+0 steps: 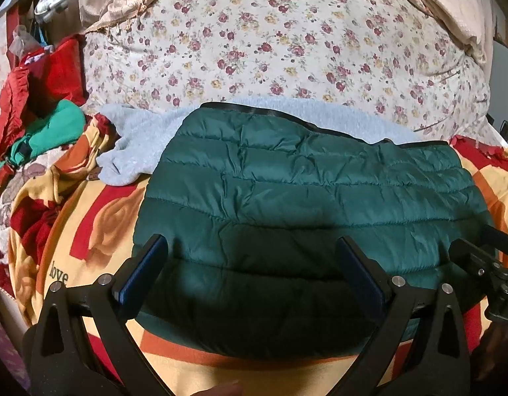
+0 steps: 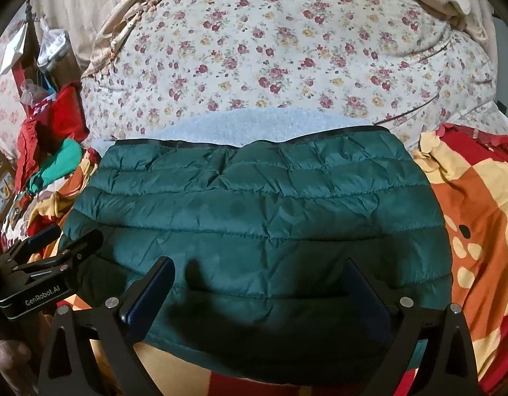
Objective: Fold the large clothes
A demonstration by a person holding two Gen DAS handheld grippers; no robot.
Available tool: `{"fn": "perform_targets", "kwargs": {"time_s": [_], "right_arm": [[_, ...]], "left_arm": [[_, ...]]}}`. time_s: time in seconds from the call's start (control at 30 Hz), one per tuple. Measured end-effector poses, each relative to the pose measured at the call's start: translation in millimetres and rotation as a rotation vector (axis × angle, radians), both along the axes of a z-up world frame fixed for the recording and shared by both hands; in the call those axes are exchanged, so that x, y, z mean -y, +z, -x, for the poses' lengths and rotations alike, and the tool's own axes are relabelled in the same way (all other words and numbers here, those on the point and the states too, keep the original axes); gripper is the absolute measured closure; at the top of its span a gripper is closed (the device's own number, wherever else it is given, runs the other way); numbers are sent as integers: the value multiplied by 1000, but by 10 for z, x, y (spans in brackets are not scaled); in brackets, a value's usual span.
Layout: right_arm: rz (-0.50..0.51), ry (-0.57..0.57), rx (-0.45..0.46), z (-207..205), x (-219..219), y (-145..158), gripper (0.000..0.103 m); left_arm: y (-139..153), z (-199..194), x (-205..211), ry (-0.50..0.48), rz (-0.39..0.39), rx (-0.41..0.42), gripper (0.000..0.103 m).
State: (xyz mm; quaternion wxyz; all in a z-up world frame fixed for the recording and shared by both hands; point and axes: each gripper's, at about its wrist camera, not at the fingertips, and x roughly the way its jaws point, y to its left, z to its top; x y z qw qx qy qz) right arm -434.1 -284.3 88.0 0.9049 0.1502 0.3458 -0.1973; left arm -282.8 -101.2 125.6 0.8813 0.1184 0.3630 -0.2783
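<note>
A dark green quilted jacket (image 1: 306, 191) (image 2: 254, 204) lies folded into a wide rectangle on the bed, its black-trimmed edge at the far side. A pale grey fleece garment (image 1: 138, 145) (image 2: 254, 122) lies partly under it and sticks out behind and to the left. My left gripper (image 1: 250, 242) hovers open over the jacket's near left part, and its pads grip nothing. My right gripper (image 2: 259, 264) stands wide open over the near right part, also with nothing between its pads. Each gripper shows at the edge of the other's view: the right (image 1: 485, 260), the left (image 2: 49, 264).
The jacket rests on a red, orange and yellow blanket (image 1: 88, 231) (image 2: 478, 204). A bulky floral quilt (image 1: 280, 43) (image 2: 287, 56) rises behind it. Red and bright green clothes (image 1: 52, 112) (image 2: 52, 161) are piled at the left, with clutter beyond.
</note>
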Motion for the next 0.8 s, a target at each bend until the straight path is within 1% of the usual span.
{"fn": "perform_targets", "kwargs": {"time_s": [0.2,0.8], "right_arm": [[-15,-12,-12,0,33,-46,2],[-22,-24,-15,13,93,-45,2]], "left_arm": [[-21,1,13,-2,-8,-1,1],[-67,-13,34,-4,-19,-9,1]]}}
